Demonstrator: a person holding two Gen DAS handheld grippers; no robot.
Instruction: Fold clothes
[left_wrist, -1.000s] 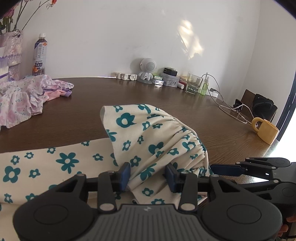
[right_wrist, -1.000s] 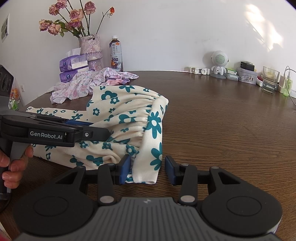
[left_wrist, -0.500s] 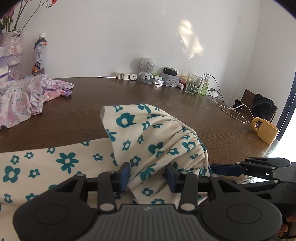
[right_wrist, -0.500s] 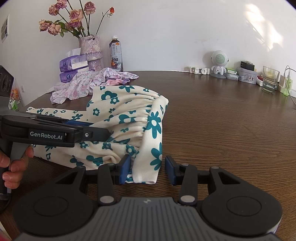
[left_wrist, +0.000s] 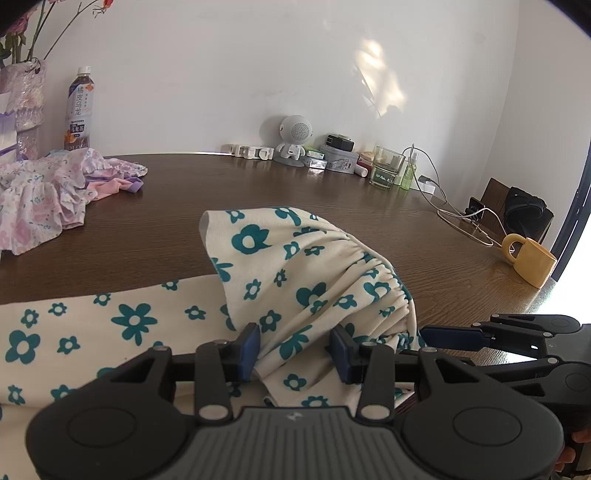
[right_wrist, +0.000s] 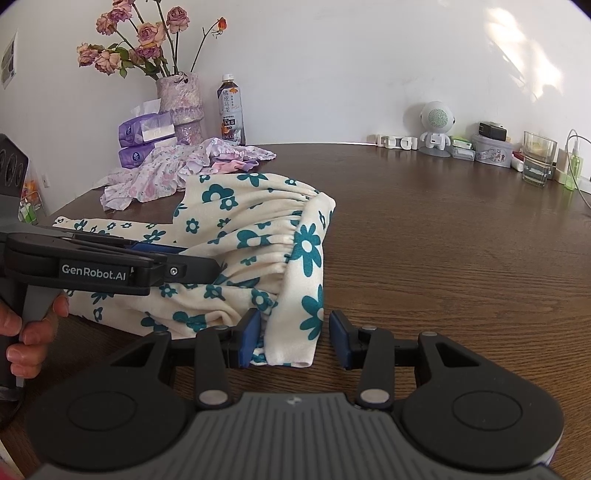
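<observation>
Trousers (right_wrist: 236, 236) lie lengthwise leftward, gathered waistband (right_wrist: 295, 240) toward right gripper (right_wrist: 293, 338).

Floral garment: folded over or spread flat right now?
Partly folded: the floral garment has its gathered waistband end doubled back over itself, while one leg lies flat on the table.

Hidden and cut-off parts

We see the floral garment (left_wrist: 295, 280) cut off at nine o'clock; the bottle (right_wrist: 231, 110) label is unreadable.
</observation>
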